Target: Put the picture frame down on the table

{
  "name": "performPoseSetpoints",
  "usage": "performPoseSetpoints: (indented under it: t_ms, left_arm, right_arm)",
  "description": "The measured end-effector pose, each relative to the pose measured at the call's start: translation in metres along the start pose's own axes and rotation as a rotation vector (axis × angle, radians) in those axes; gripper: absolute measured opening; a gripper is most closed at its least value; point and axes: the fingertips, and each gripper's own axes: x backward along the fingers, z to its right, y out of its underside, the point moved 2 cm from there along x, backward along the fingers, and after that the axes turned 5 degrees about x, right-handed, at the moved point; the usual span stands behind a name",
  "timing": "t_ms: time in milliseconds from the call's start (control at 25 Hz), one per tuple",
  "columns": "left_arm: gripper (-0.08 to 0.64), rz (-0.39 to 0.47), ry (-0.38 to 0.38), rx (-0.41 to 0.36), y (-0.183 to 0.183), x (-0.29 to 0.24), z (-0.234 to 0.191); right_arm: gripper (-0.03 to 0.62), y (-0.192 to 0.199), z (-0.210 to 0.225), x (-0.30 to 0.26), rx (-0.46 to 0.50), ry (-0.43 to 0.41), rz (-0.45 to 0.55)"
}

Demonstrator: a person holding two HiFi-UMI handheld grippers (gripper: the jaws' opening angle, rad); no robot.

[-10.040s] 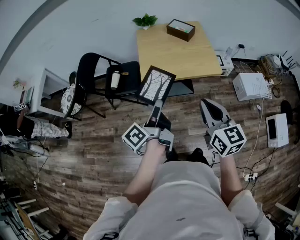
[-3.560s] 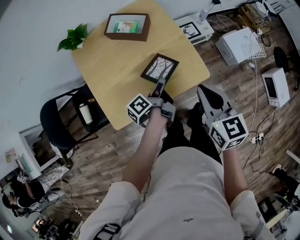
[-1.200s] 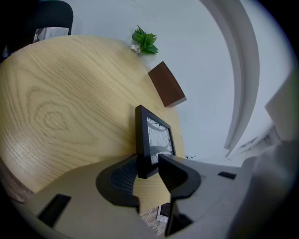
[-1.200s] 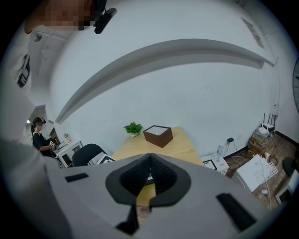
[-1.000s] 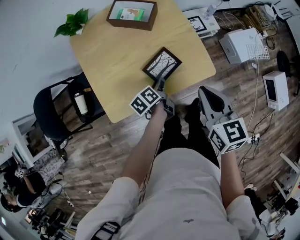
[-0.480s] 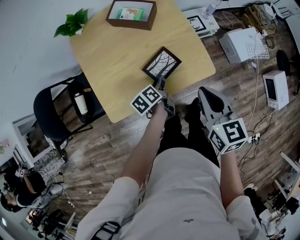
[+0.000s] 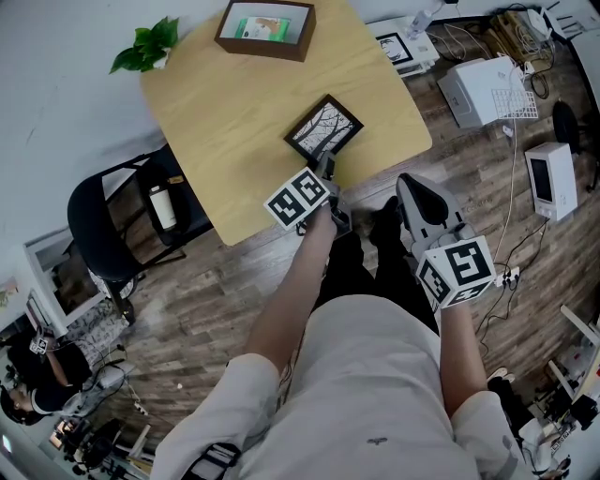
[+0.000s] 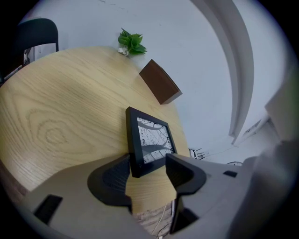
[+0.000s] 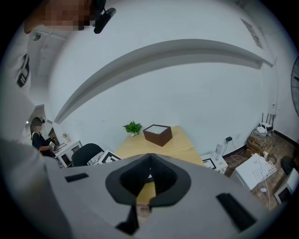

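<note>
The black picture frame (image 7: 323,127) with a bare-tree print lies flat on the round wooden table (image 7: 234,103), near its front edge. My left gripper (image 7: 324,167) reaches to the frame's near corner. In the left gripper view the frame (image 8: 152,140) has that corner between the jaws, against one pad, with a clear gap to the other. The left gripper (image 8: 148,161) is open. My right gripper (image 7: 405,184) hangs off the table's front right over the floor. In its own view the right gripper (image 9: 149,158) is shut with nothing in it.
A brown box (image 7: 265,28) and a small green plant (image 7: 145,47) stand at the table's far side. A black chair (image 7: 122,225) with a bottle (image 7: 161,206) on it is to the left. White devices (image 7: 492,89) and cables lie on the floor at right.
The frame has gone from the air beside the chair to lying on the table. Over the last second the left gripper has turned slightly; the right has stayed put.
</note>
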Motion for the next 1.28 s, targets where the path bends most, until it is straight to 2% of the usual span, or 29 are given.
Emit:
performPoseSetpoints:
  t_ms: [200,400,880,1280]
  left_arm:
    - [0.224,0.002,-0.029,-0.088,-0.002,0.003,0.002]
    - [0.229,0.004,-0.053,-0.099,-0.002,0.007,-0.002]
    - [0.229,0.023,-0.034,-0.111,-0.002,0.021,0.001]
    - [0.229,0.075,-0.03,-0.127,0.0,0.049,0.013]
  right_arm:
    - [-0.002,-0.002,-0.003,-0.001,0.002,-0.004,-0.001]
    - [-0.002,-0.004,-0.006,-0.001,0.007,-0.006,-0.001]
    - [-0.002,-0.006,-0.011,0.004,0.008,-0.01,0.02]
    - [-0.002,-0.013,-0.013,0.015,0.031,-0.056,0.048]
